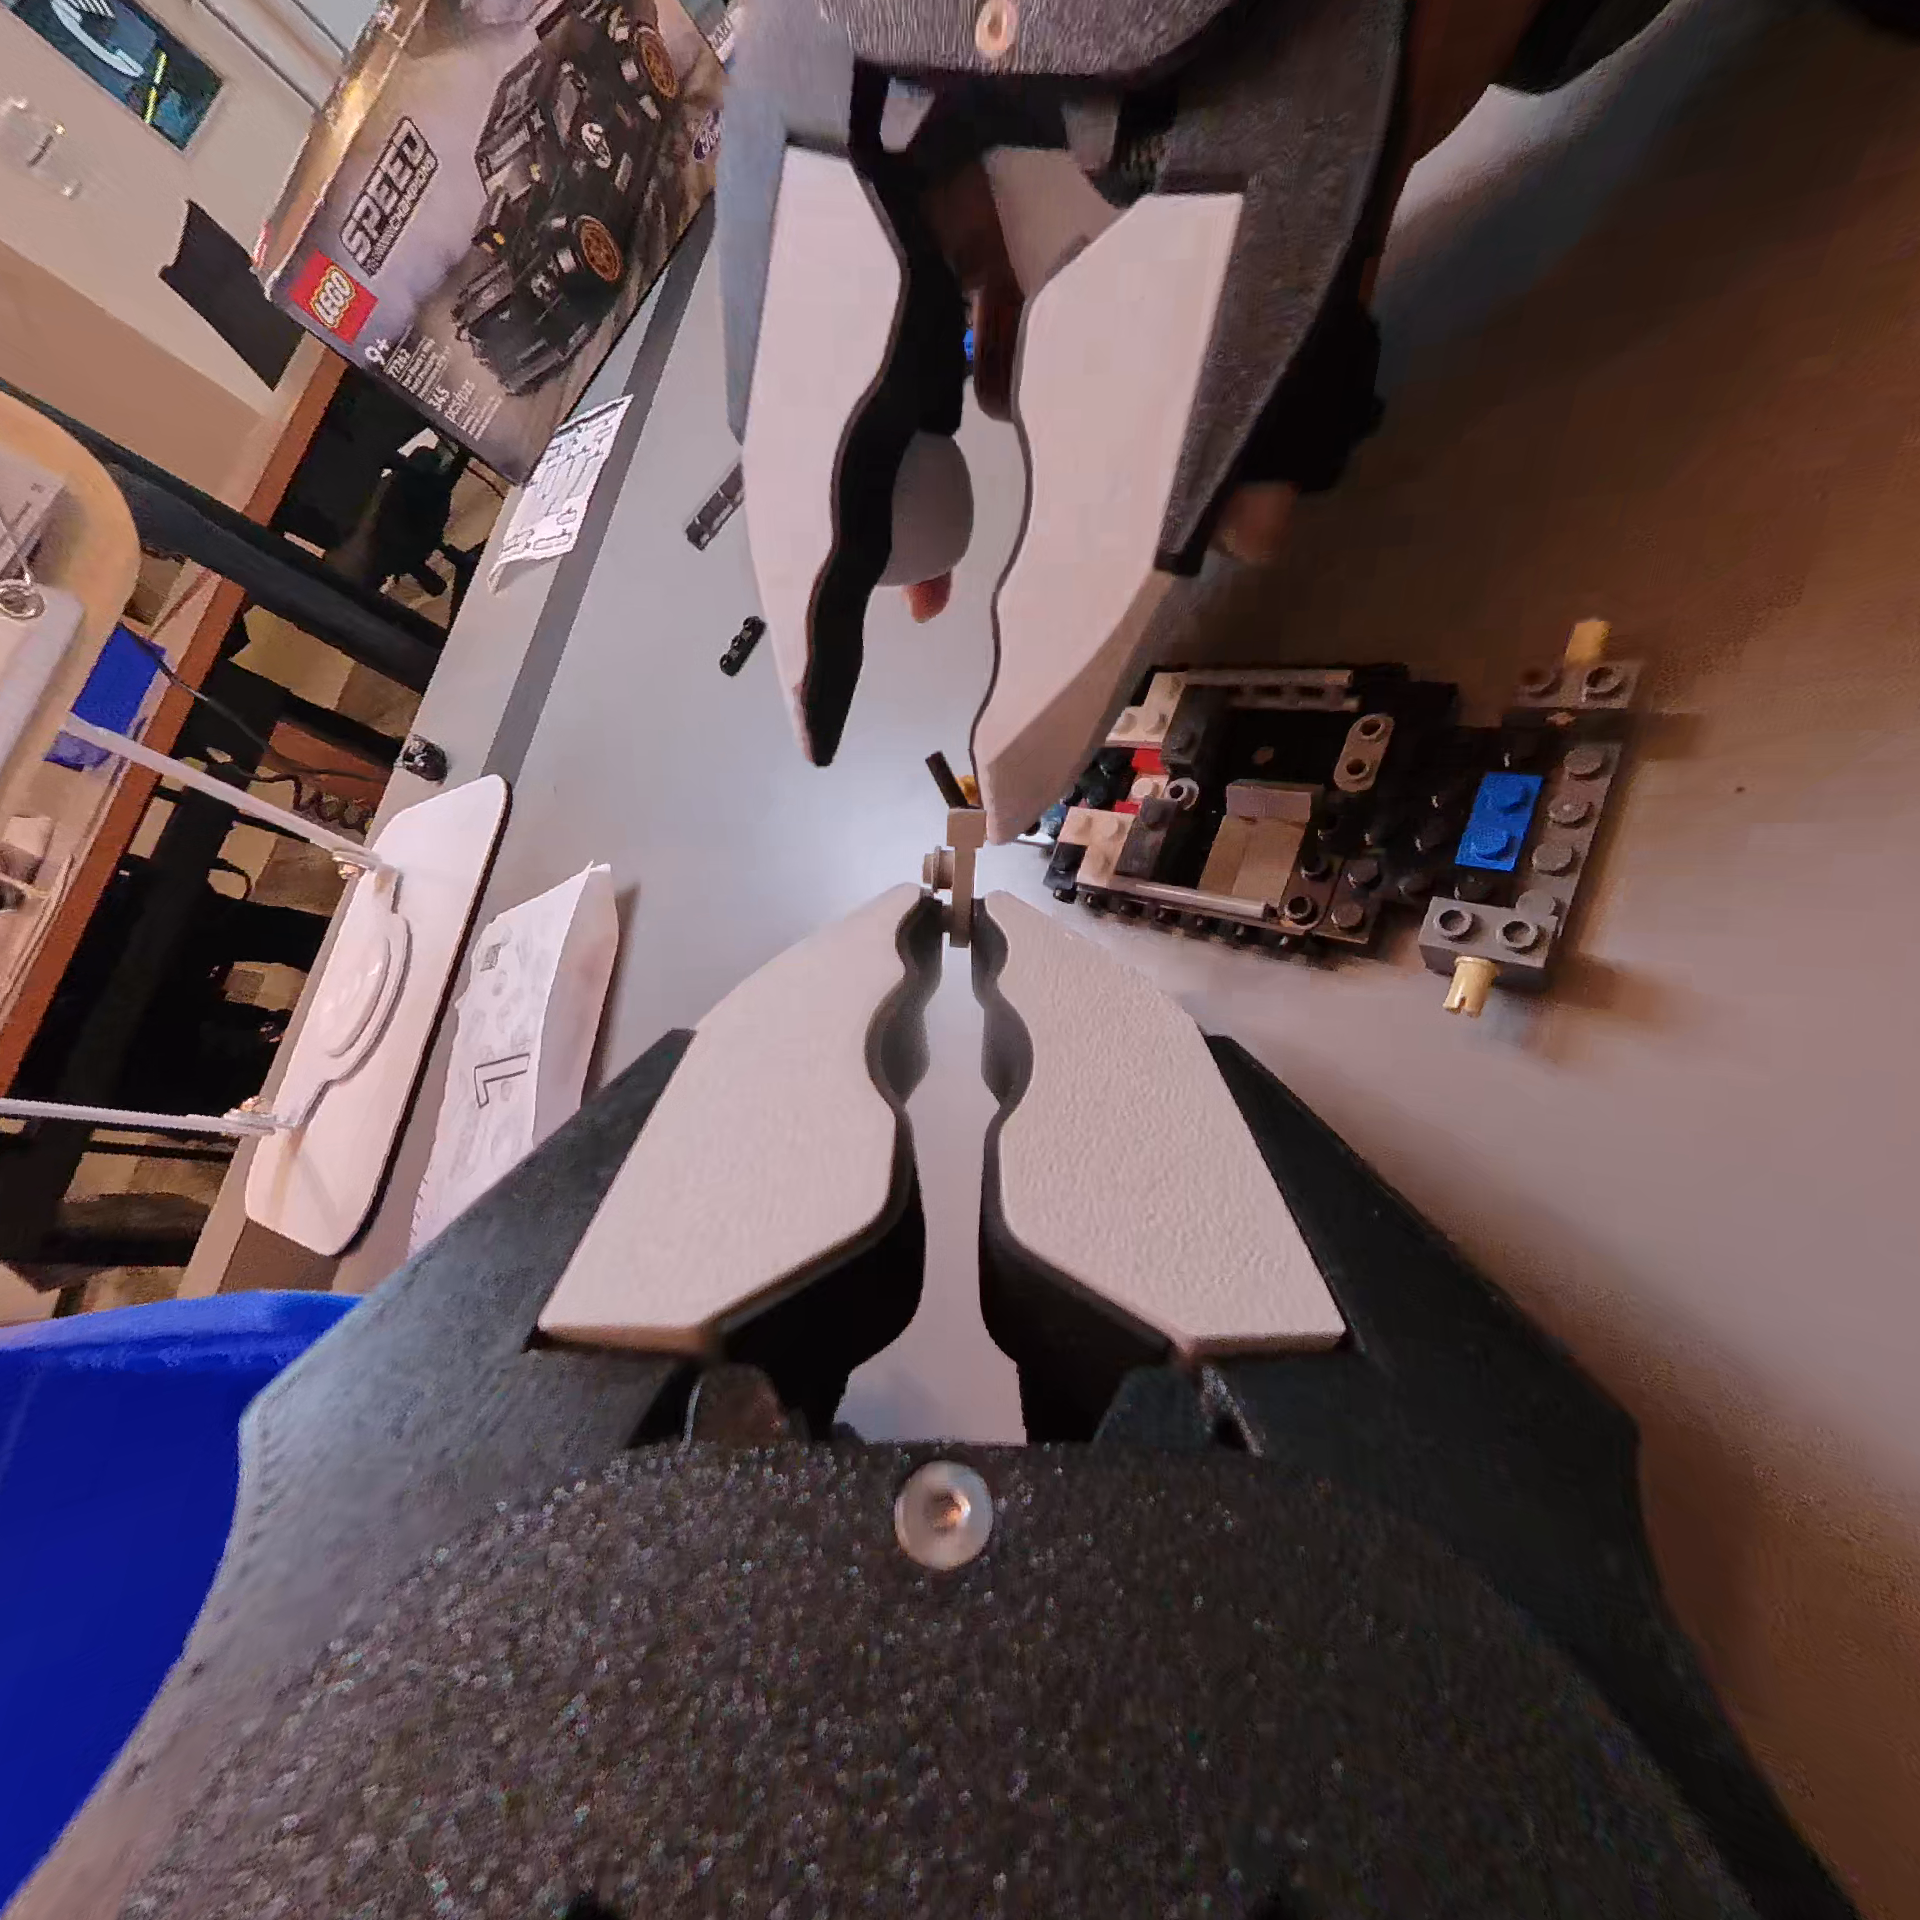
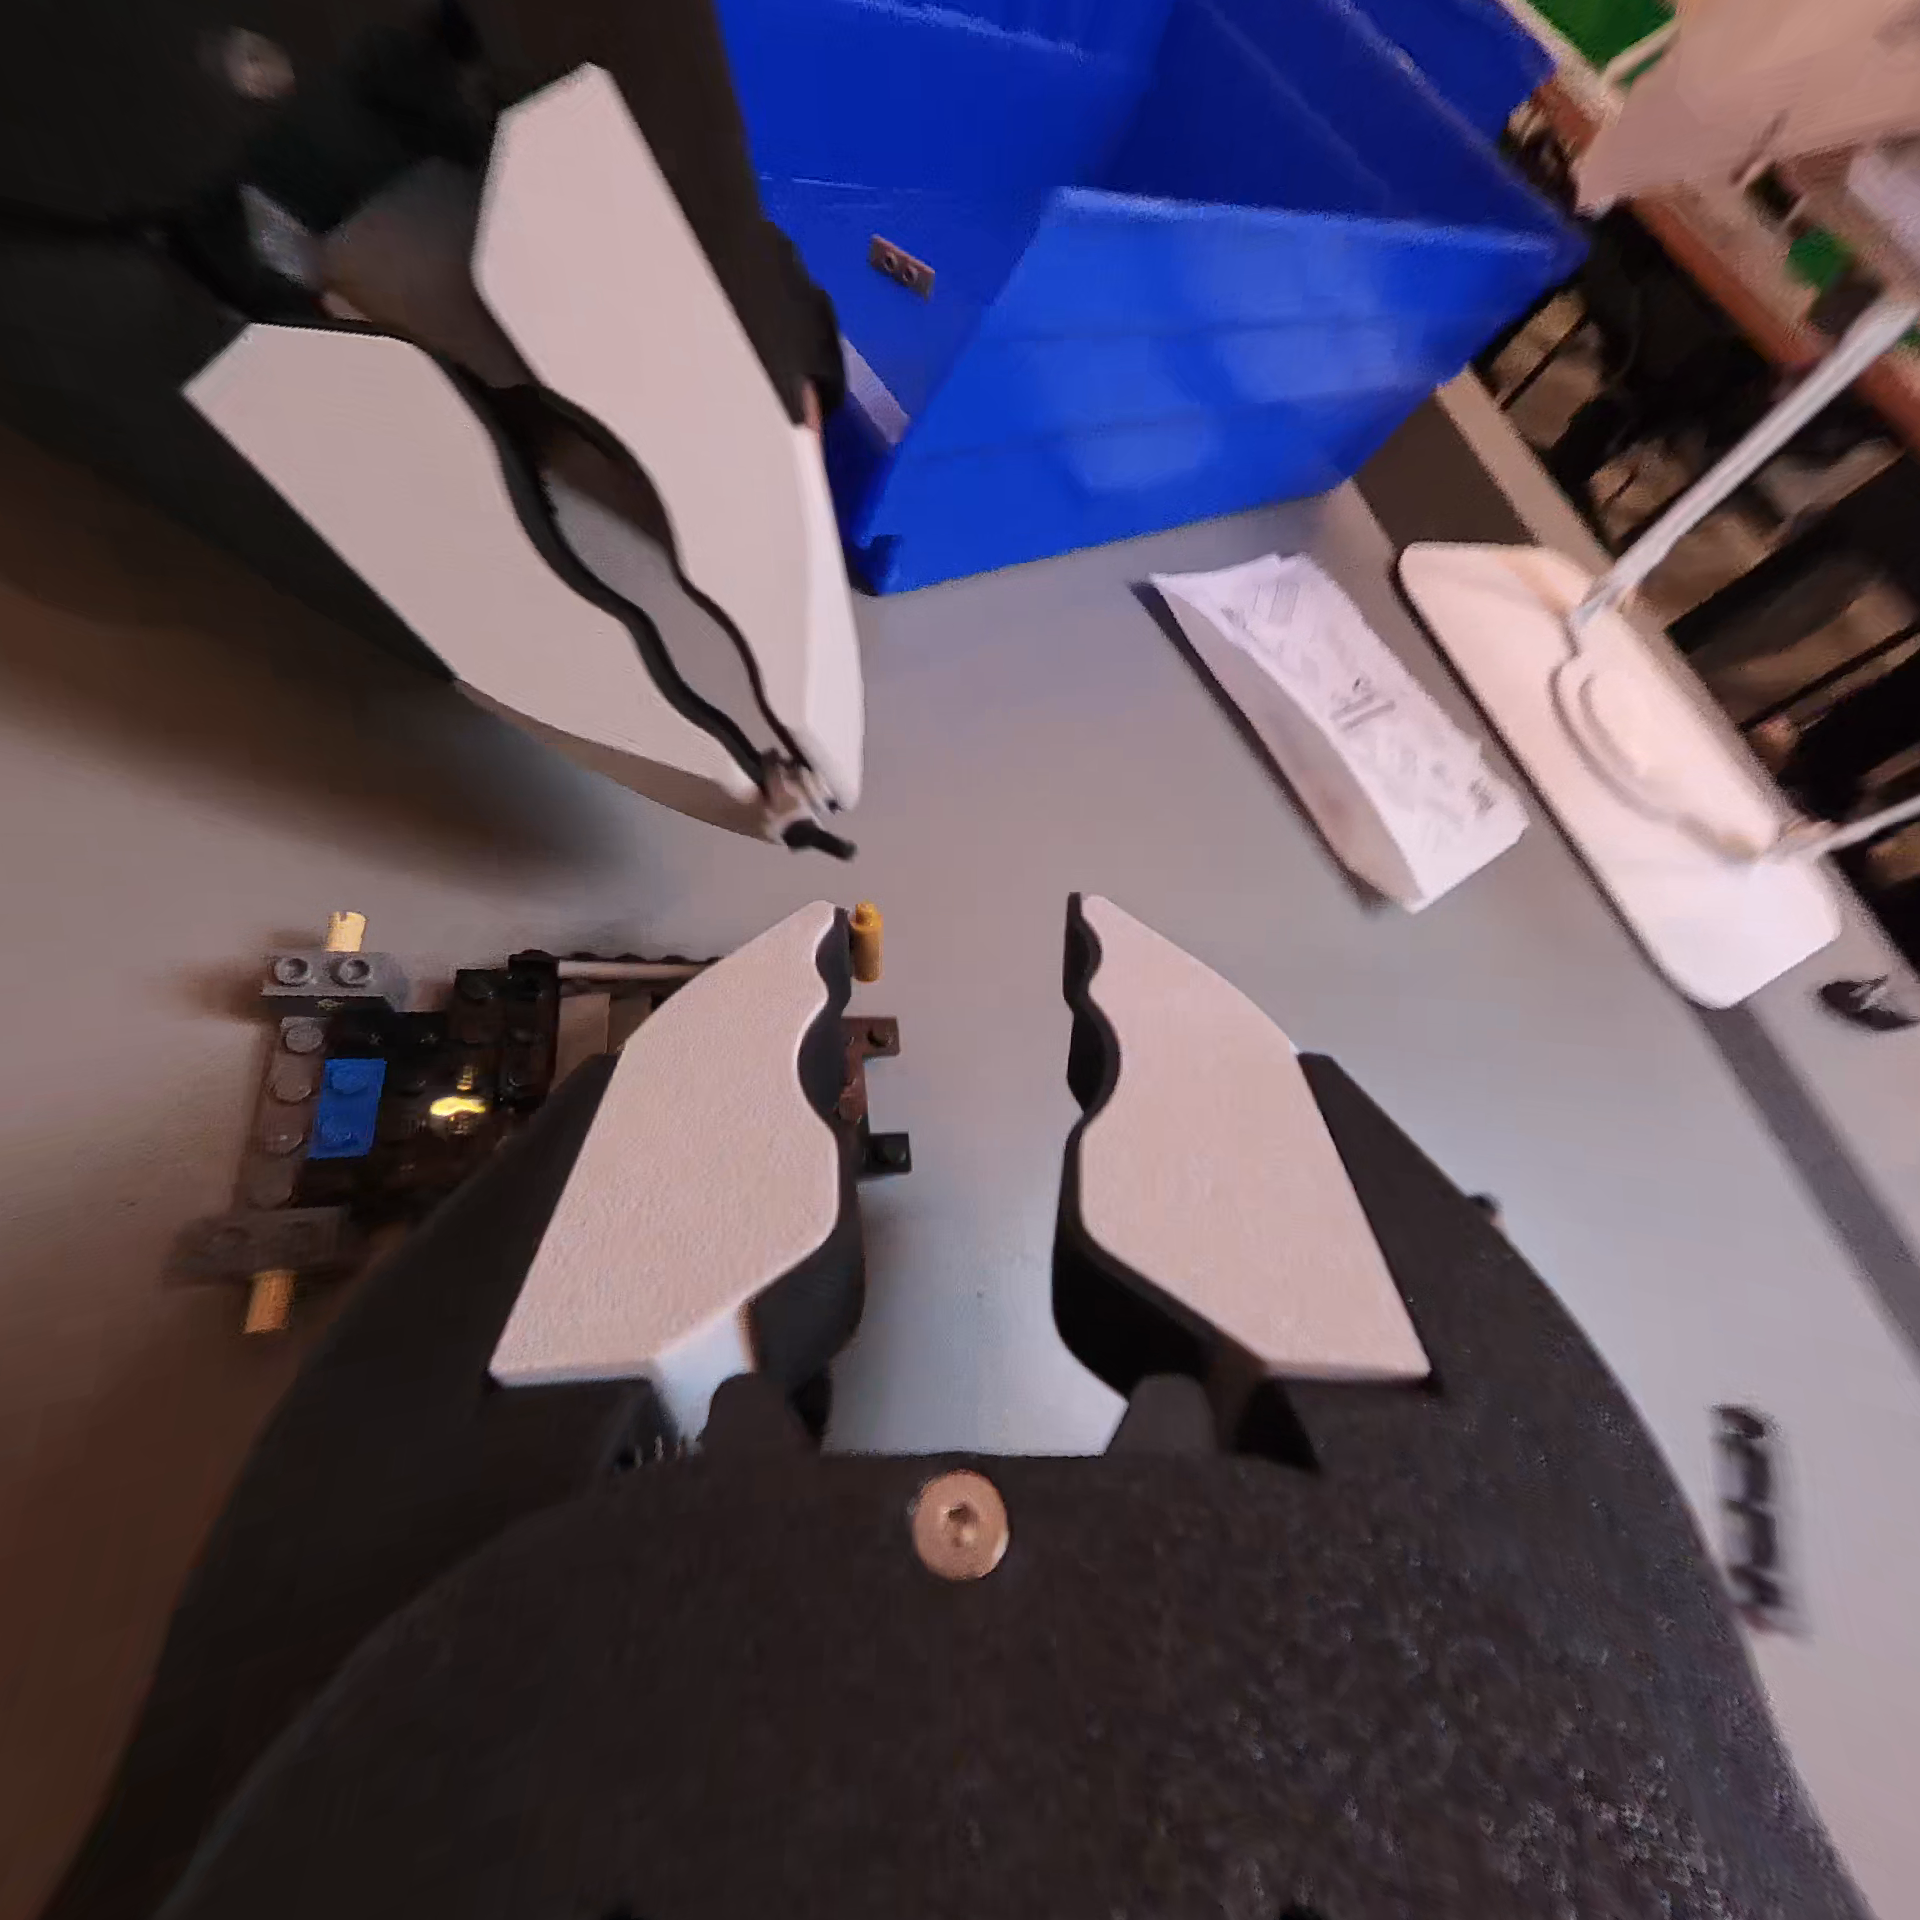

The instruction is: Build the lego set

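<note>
The left gripper [image 1: 948, 914] is clenched on a small grey piece [image 1: 962, 868] that stands out past its tips. The right gripper [image 2: 951, 914] faces it tip to tip, released, a yellow peg [image 2: 865, 940] beside its left fingertip, the brick model [image 2: 416, 1081] to its left on the worktop [image 2: 1091, 831].

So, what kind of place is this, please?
Probably an office or lab work desk used for building brick models. On the grey tabletop lie a half-built black and grey brick chassis, folded white instruction sheets and a blue plastic bin; a printed cardboard toy box stands behind.
</note>
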`<state>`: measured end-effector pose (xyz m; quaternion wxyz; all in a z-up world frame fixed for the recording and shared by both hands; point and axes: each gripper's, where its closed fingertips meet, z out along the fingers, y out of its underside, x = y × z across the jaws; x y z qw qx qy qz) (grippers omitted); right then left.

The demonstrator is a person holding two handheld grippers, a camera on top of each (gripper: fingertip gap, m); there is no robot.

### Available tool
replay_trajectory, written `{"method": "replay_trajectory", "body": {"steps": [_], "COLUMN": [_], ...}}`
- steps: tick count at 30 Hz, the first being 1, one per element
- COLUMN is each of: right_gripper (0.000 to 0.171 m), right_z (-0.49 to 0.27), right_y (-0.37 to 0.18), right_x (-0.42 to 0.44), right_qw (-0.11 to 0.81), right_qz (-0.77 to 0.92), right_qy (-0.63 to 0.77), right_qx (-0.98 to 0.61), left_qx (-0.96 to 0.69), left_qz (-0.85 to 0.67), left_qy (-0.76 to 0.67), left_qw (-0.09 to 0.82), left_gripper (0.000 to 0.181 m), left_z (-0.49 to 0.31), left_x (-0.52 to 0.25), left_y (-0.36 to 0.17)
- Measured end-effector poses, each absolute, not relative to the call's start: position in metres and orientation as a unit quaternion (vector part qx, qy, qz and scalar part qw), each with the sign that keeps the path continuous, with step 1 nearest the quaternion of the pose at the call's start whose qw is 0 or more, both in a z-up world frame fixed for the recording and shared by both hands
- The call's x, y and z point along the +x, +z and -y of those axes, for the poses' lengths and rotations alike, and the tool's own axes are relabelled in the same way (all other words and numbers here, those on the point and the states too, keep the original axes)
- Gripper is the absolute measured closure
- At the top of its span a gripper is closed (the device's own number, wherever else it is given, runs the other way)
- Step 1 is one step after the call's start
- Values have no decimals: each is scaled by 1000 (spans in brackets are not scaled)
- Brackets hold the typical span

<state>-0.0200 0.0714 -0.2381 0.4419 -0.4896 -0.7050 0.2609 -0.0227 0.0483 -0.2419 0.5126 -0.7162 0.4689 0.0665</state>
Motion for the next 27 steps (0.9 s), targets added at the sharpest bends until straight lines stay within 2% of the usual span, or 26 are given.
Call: {"method": "replay_trajectory", "body": {"steps": [6,10,12,16,18,21,27], "right_gripper": [132,132,134,145,152,165,168], "right_z": [-68,-65,-63,-54,-51,-46,-40], "right_y": [-233,-230,-228,-232,-226,-226,-219], "right_x": [-27,-26,-26,-22,-22,-21,-17], "right_qw": [506,520,505,418,412,405,400], "right_qz": [738,740,729,704,692,703,714], "right_qy": [172,164,206,326,358,356,348], "right_qx": [-412,-393,-414,-472,-473,-464,-457], "left_qx": [-705,-703,-703,-684,-673,-663,-686], "left_qz": [-502,-514,-511,-512,-521,-528,-500], "left_qy": [125,168,172,187,191,188,129], "left_qw": [484,462,465,485,489,497,512], "left_gripper": [176,177,177,177,177,177,175], "left_z": [-59,-64,-64,-63,-61,-59,-55], "left_x": [-30,-38,-40,-39,-36,-31,-29], "left_y": [-253,-262,-260,-250,-248,-245,-239]}}
